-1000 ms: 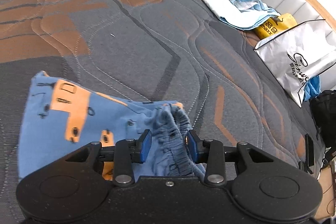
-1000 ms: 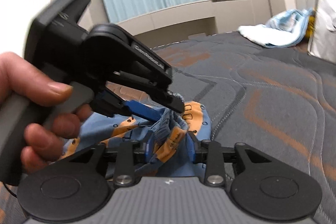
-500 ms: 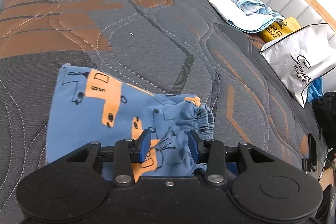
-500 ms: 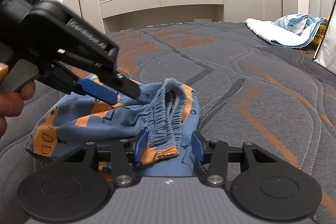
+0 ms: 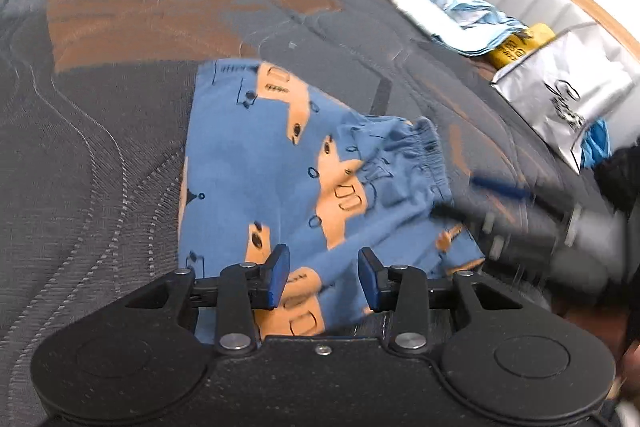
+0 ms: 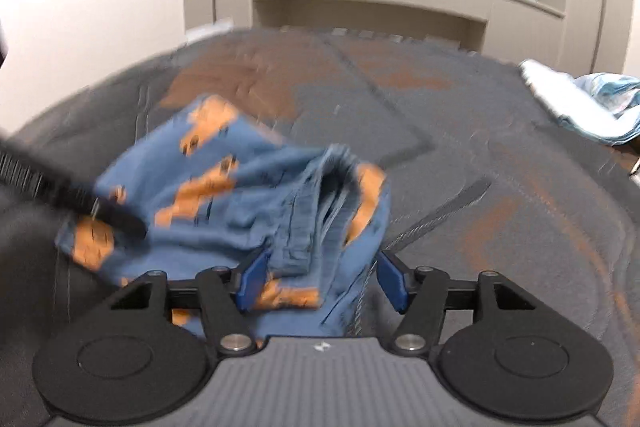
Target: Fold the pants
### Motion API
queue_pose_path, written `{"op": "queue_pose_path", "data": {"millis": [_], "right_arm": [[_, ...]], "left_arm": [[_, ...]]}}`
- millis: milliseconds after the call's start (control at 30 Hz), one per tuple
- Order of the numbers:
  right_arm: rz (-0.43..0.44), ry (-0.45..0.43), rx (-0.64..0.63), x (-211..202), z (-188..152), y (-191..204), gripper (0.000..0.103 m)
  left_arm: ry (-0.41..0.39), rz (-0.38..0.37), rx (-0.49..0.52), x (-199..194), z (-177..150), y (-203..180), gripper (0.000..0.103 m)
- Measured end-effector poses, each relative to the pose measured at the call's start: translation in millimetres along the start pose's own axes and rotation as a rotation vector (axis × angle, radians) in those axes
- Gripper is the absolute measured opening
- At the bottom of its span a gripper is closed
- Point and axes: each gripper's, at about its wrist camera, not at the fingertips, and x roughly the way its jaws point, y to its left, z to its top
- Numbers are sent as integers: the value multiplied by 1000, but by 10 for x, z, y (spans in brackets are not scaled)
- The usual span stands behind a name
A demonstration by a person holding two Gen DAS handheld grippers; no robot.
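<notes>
The blue pants (image 5: 280, 167) with orange trucks lie folded on the quilted grey-and-orange bedspread (image 5: 100, 147), gathered elastic waistband at 2 o'clock and bare quilt open from 9 to 12. The left gripper (image 5: 323, 277) and right gripper (image 6: 322, 281) both hover with blue pads spread wide, holding nothing. Crumpled pale laundry (image 5: 448, 15) and a glossy white bag (image 5: 560, 95) crowd the 2 o'clock edge.

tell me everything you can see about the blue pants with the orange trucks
The pants are small, of soft blue knit fabric printed with orange vehicles outlined in dark lines. They lie folded into a compact, roughly rectangular bundle on the grey and orange quilted bed cover. The gathered elastic waistband sits bunched and rumpled at one end. Both the left gripper and the right gripper stand open over the fabric, not clamping it.
</notes>
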Motion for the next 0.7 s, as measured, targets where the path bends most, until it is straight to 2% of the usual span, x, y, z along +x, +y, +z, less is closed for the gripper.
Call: {"op": "queue_pose_path", "data": {"millis": [33,67,167,267,300,333,367,400,433,467,500,533,567,600,633,667,700], "right_arm": [[27,-43,4,-35,148,36,65],[73,-66,14,-19,290,70,66],[314,-47,106,262,751,90,73],[718,164,374,946,1051,-22,75],[834,252,461,1196,1082,-24,75],[894,312,506,1375,1093,-10,75],[914,357,516,1534,1102,21,75],[876,387,494,1653,1117,47,75],[782,415,460,1793,1145,51,73],[706,433,433,1894,1167,34,49],[628,438,415,1979,1217,-13,10],[558,404,426,1979,1289,-76,8],[559,361,431,1916,1364,-84,35],[604,306,436,1808,1426,-84,80],[673,267,445,1699,1448,-57,94],[747,263,447,1633,1433,-9,103],[803,289,434,1605,1388,65,102]], "left_arm": [[-28,-9,20,-54,-55,-16,53],[-43,-19,32,-84,-100,-21,55],[-44,-14,43,-81,-209,-35,56],[-49,-24,29,-63,-261,-10,56],[-53,-29,26,-67,-269,-1,58],[-55,-34,22,-63,-264,4,58],[-55,-37,19,-60,-262,13,58],[-56,-38,17,-48,-252,10,58],[-56,-38,17,-44,-251,15,59],[-55,-35,20,-43,-244,7,58],[-54,-33,22,-36,-235,4,59],[-52,-33,18,-30,-226,7,59],[-52,-34,12,-29,-223,6,59],[-56,-40,10,-35,-224,12,60],[-58,-42,12,-35,-232,14,60],[-59,-42,16,-35,-247,15,60],[-61,-43,21,-34,-262,20,61]]}}
